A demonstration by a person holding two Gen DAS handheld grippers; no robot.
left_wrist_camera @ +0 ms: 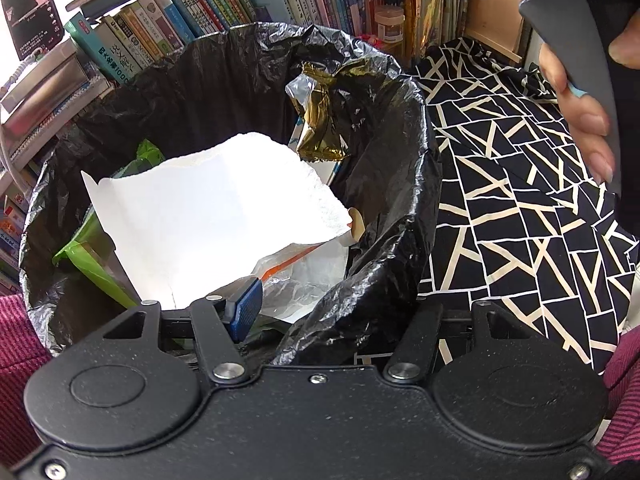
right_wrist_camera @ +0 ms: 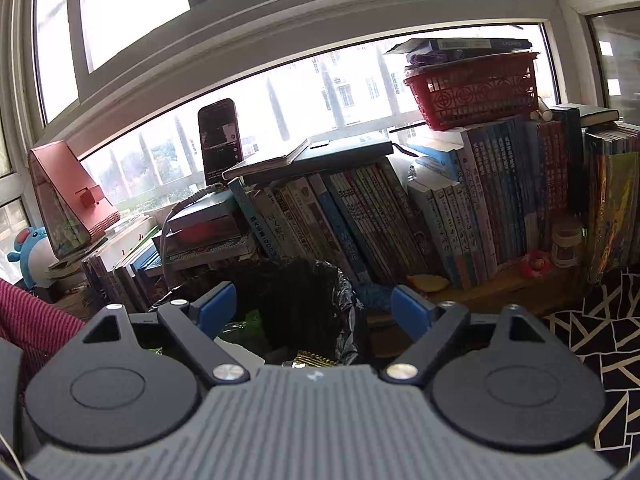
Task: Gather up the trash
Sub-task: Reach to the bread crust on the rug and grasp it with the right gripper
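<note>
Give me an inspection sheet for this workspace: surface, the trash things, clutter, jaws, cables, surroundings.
Surface: black cloth with cream line pattern beside the bin.
Job's things: bin lined with a black bag; inside lie a white paper sheet, a gold wrapper, clear plastic and green plastic.
Clutter: small jar among the books.
Grippers: left gripper has its jaws around the bag's rim, grip unclear; right gripper has its jaws open, nothing between them.
Cables: a white cord runs from the phone.
Surroundings: rows of books, red basket, window behind.
</note>
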